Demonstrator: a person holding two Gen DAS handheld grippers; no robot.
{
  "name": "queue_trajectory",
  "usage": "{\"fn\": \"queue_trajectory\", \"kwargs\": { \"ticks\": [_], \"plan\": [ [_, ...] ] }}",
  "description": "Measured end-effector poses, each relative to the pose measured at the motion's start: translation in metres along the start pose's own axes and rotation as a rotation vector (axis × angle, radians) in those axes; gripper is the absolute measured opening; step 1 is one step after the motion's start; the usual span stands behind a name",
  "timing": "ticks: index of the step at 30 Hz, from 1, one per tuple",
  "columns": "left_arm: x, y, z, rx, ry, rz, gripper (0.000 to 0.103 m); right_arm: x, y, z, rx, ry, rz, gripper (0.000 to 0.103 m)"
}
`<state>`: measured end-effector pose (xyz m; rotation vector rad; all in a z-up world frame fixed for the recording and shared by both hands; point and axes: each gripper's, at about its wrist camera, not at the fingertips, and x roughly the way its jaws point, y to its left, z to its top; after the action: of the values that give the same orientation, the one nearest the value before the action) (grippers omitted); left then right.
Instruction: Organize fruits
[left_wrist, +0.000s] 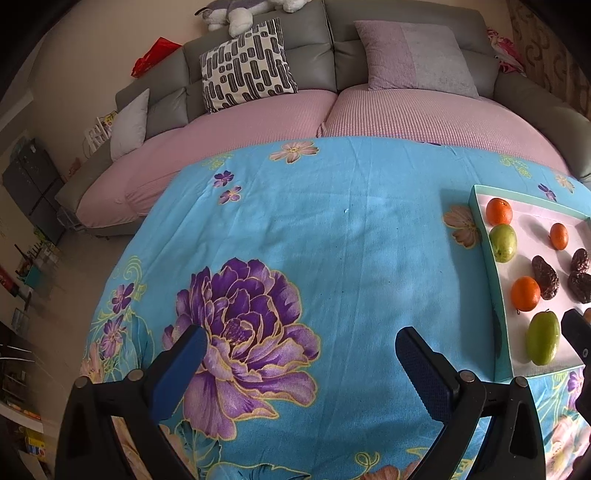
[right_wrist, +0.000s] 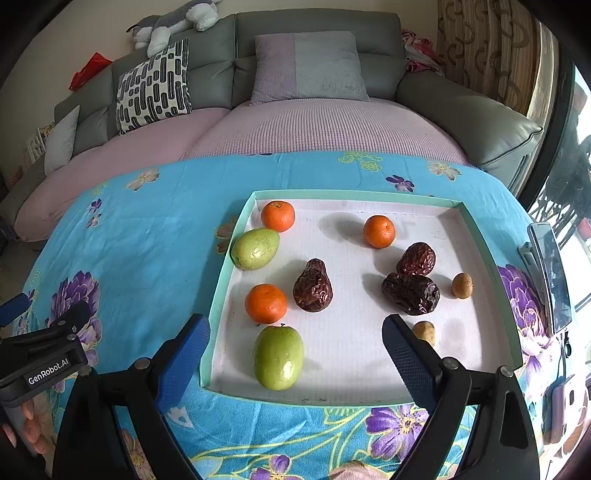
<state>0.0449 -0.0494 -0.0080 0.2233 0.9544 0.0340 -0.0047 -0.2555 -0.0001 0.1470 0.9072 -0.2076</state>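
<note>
The right gripper (right_wrist: 295, 339) has its jaws spread wide and grasps nothing. Just ahead of its fingertips lies a shallow tray (right_wrist: 476, 236) with a teal rim and a white floor, resting on a blue flowered cloth (right_wrist: 147, 240). The left finger hangs over the cloth just outside the tray's left wall; the right finger reaches over the tray floor. Between the two fingers, closer to the left one, lies a green fruit (right_wrist: 279, 357). Just past it sits an orange (right_wrist: 266, 303), with a dark wrinkled date (right_wrist: 313, 286) beside it. Farther ahead are a second green fruit (right_wrist: 255, 248) against the left wall and two more oranges. Two dates lie ahead of the right finger, touching each other, and a small tan round fruit (right_wrist: 424, 331) peeks out just beyond that fingertip; another sits further right.

The left gripper (left_wrist: 301, 343) is also released and empty, over bare cloth above a big purple flower (left_wrist: 240, 332). The tray lies off beyond its right finger.
</note>
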Motion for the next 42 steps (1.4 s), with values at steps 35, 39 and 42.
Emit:
{"fn": "queue_trajectory", "kwargs": {
  "ticks": [35, 39, 42],
  "plan": [
    [0.003, 0.014, 0.003, -0.024, 0.036, -0.018, 0.103, -0.004, 0.006, -0.003, -0.038, 0.005, -0.036, 0.095],
    [0.003, 0.014, 0.003, -0.025, 0.036, -0.02, 0.103, -0.004, 0.007, -0.002, -0.042, 0.004, -0.033, 0.095],
    [0.003, 0.015, 0.002, -0.025, 0.038, -0.022, 0.103, -0.004, 0.008, -0.003, -0.045, 0.004, -0.033, 0.095]
  ]
}}
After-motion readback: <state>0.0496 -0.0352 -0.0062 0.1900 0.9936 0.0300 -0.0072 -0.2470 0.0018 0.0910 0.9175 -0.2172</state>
